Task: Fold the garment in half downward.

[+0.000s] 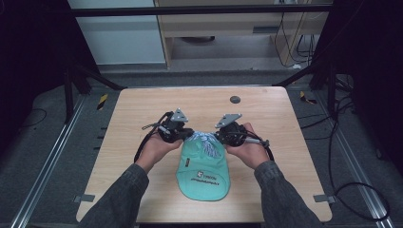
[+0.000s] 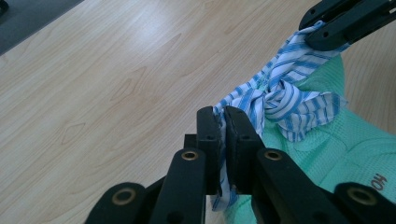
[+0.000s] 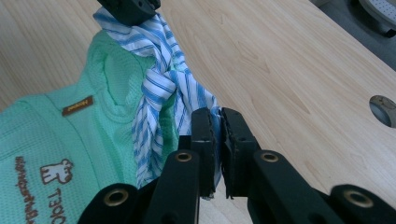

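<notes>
A mint-green garment with a white printed logo lies on the wooden table, its neck end toward the far side. A blue-and-white striped fabric tie is knotted at that end. My left gripper is shut on one tail of the striped tie, with the cloth pinched between the jaws. On the other tail of the striped tie my right gripper is shut. In the left gripper view the right gripper holds the stretched strip at the top right; in the right gripper view the left gripper grips it at the top.
A round grey cable hole sits in the table near the far edge, also seen as a hole at the right of the right gripper view. Black frame bars and floor cables surround the table. A person's sleeves enter from the near edge.
</notes>
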